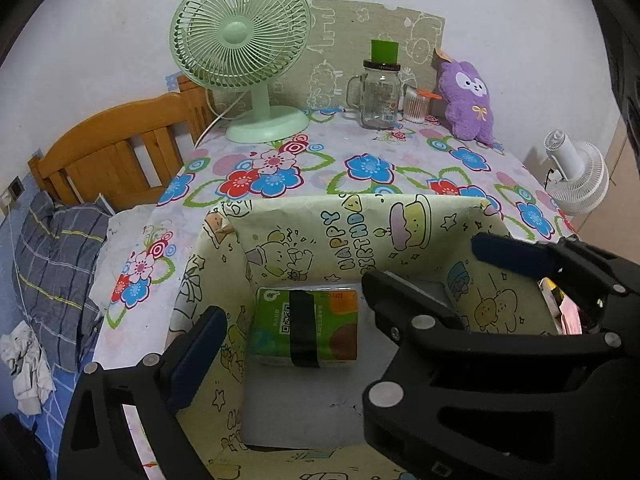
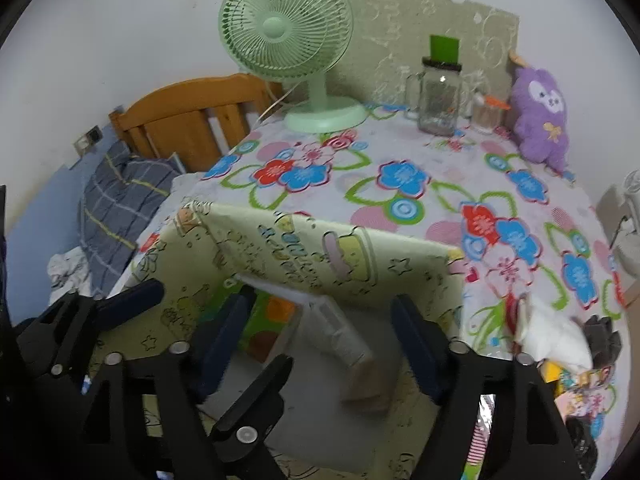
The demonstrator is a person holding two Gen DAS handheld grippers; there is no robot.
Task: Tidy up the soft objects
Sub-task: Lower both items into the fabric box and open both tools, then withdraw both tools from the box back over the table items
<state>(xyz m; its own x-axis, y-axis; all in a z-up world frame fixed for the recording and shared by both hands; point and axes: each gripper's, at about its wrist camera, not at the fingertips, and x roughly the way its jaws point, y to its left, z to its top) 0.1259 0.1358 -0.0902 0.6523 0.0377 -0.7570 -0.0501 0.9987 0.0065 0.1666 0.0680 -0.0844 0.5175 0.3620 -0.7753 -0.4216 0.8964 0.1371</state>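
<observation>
The pale yellow cartoon-printed paper box [image 1: 332, 232] on the floral tablecloth [image 1: 360, 164] holds a green-and-orange tissue pack [image 1: 306, 326] and a white tube [image 2: 340, 340]. Both grippers angle down into it: the left gripper [image 1: 288, 320] and the right gripper [image 2: 320, 344] gape, clamping nothing.

Green fan [image 1: 240, 36], purple plush [image 1: 468, 100], floral tablecloth [image 1: 360, 168]
</observation>
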